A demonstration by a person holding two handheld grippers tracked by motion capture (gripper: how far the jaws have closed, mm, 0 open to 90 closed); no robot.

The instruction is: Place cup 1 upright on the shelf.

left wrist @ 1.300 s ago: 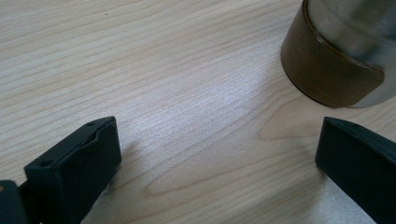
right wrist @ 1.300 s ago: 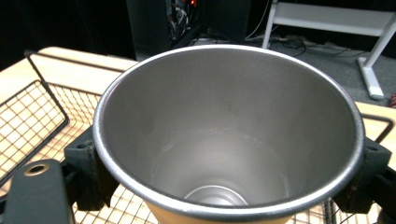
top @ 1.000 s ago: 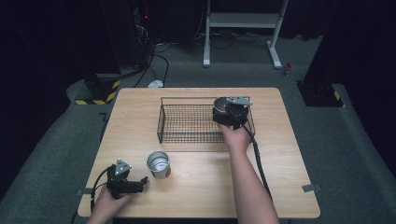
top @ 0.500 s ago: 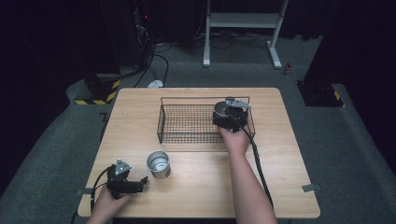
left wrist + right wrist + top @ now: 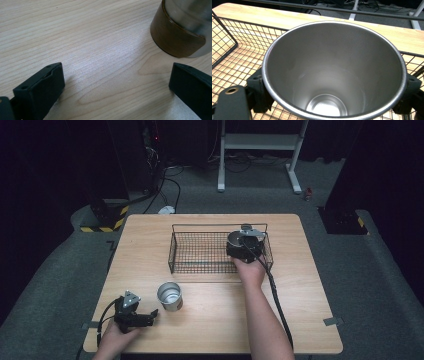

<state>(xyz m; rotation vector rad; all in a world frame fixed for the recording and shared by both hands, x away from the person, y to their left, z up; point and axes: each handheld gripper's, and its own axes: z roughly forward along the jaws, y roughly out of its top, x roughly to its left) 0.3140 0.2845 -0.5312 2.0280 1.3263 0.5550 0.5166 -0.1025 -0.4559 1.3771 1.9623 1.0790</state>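
Observation:
My right gripper (image 5: 244,245) is over the right end of a black wire basket (image 5: 172,251), shut on a stainless steel cup (image 5: 332,62). The cup stands upright, its empty inside facing the camera in the right gripper view, with the black fingers (image 5: 258,83) pressed against both of its sides. A second steel cup (image 5: 169,296) stands on the table near the front left. My left gripper (image 5: 151,317) rests low on the wood just left of it, open. In the left gripper view that cup's (image 5: 180,32) brown-tinted base sits beyond the right jaw, and nothing lies between the jaws.
The wooden table (image 5: 300,285) carries the basket at its middle back. Bare mesh floor (image 5: 200,252) fills the basket's left part. A cable (image 5: 277,300) trails from the right gripper along the forearm. Dark floor and a white stand (image 5: 260,142) lie beyond the table.
The right gripper with its cup has shifted slightly nearer and lower at the basket's right end. The left gripper and the second cup have stayed put.

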